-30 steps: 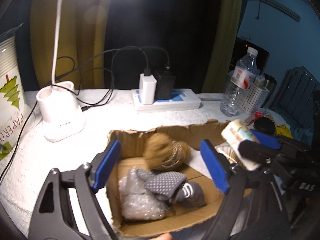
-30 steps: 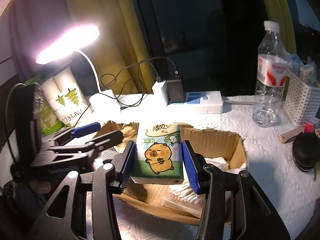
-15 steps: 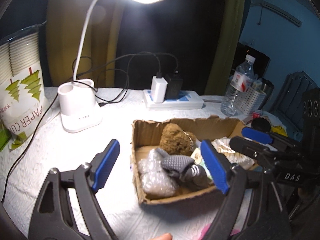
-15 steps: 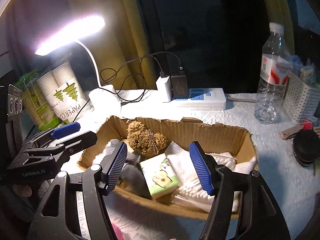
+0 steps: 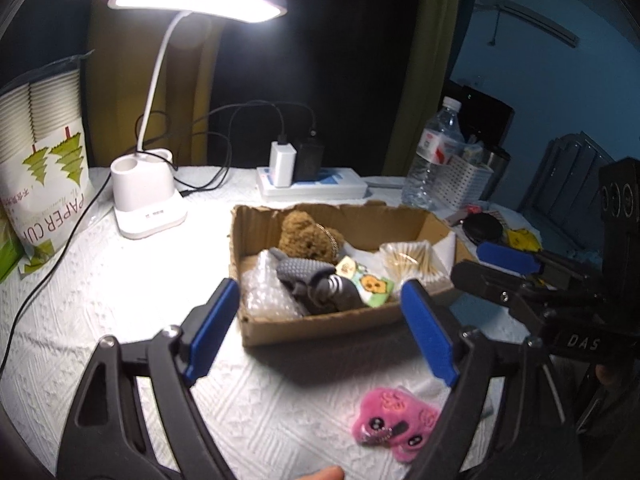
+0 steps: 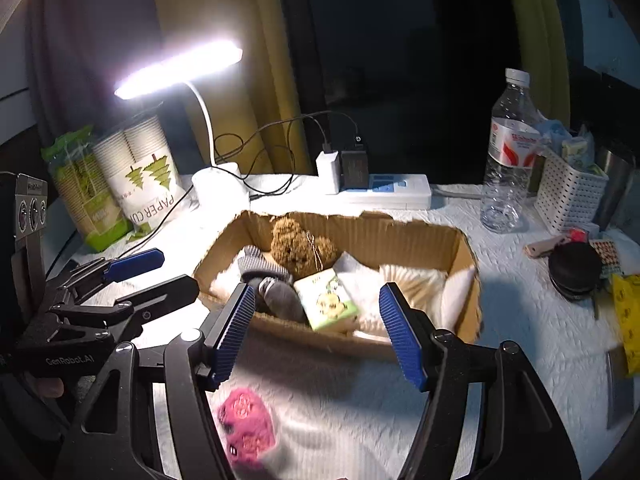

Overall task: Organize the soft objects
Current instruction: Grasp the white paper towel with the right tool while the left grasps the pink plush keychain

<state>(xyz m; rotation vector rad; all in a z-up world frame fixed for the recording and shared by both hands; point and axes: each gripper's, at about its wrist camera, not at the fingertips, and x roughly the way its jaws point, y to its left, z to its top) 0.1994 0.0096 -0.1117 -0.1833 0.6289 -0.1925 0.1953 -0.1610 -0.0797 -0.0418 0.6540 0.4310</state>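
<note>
Both hand-held grippers hover with jaws apart and nothing between them: the left hand-held gripper and the right hand-held gripper both face the cardboard box from its near side.

A pink plush lies alone on the table, at about 5 o'clock from the box in the left wrist view and well outside it; it looks like the one soft thing not yet put away. Inside the box, a tissue pack with a cartoon animal leans near the middle. At its 9 o'clock sits a grey sock, at 11 o'clock a brown plush bear, and white padding fills the 3 o'clock end. Bubble wrap fills the left end.

My judgement: one placement is done and the step in hand is turning to the pink plush. Next move calls for lowering one hand-held gripper over it, closing gently on its soft body, then carrying it over the near wall.

Beyond the box stand a desk lamp, power strip and water bottle.
</note>
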